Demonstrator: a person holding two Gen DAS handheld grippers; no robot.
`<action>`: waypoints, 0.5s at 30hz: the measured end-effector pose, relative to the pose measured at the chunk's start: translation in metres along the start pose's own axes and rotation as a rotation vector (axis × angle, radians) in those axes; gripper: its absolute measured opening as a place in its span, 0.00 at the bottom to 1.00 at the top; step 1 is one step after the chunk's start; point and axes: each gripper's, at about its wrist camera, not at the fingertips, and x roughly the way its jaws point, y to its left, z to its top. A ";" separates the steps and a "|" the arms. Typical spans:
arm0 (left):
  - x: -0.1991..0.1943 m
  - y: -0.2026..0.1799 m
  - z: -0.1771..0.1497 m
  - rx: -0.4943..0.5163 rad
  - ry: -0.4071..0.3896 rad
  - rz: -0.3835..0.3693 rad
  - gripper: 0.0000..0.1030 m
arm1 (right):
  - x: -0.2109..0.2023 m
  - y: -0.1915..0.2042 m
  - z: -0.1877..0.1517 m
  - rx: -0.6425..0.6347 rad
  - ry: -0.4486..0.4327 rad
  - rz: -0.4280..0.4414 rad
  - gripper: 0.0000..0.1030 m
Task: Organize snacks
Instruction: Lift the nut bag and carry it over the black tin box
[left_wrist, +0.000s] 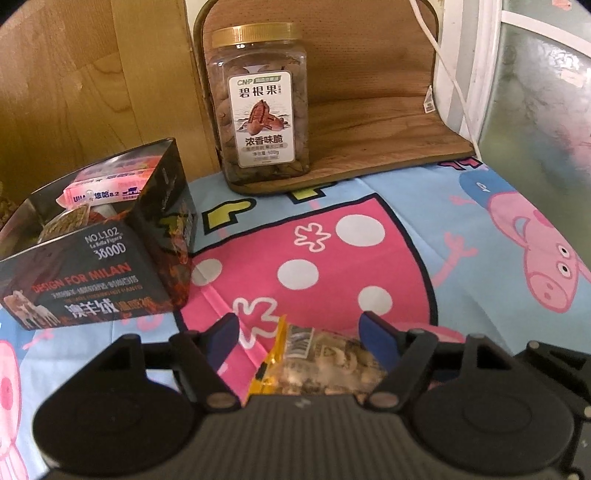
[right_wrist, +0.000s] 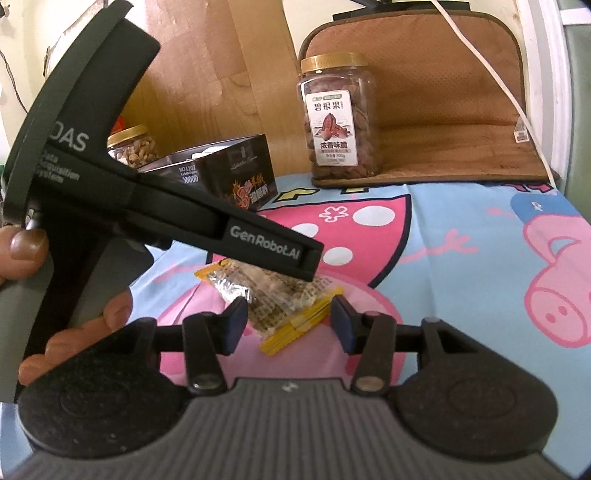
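Note:
A clear snack packet with yellow ends lies on the cartoon-print cloth. My left gripper is open and straddles it; the packet sits closer to the right finger, with a wide gap at the left one. In the right wrist view the same packet lies with its yellow end between the fingers of my right gripper, which is open, its pads clear of the packet. The left gripper reaches in from the upper left over the packet's far half. A black box holding snacks stands at the left.
A tall pecan jar with a gold lid stands on a brown mat at the back. A smaller nut jar sits behind the black box. A white cable runs down the right. A hand grips the left tool.

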 end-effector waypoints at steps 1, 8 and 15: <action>0.000 0.001 0.000 0.001 -0.001 0.002 0.72 | 0.001 0.001 0.001 -0.006 0.001 -0.002 0.51; 0.003 0.010 0.002 -0.023 -0.001 0.003 0.73 | 0.007 0.003 0.006 -0.028 -0.012 -0.026 0.51; 0.002 0.016 0.002 -0.025 0.005 -0.004 0.75 | 0.008 0.004 0.006 -0.039 0.005 -0.004 0.51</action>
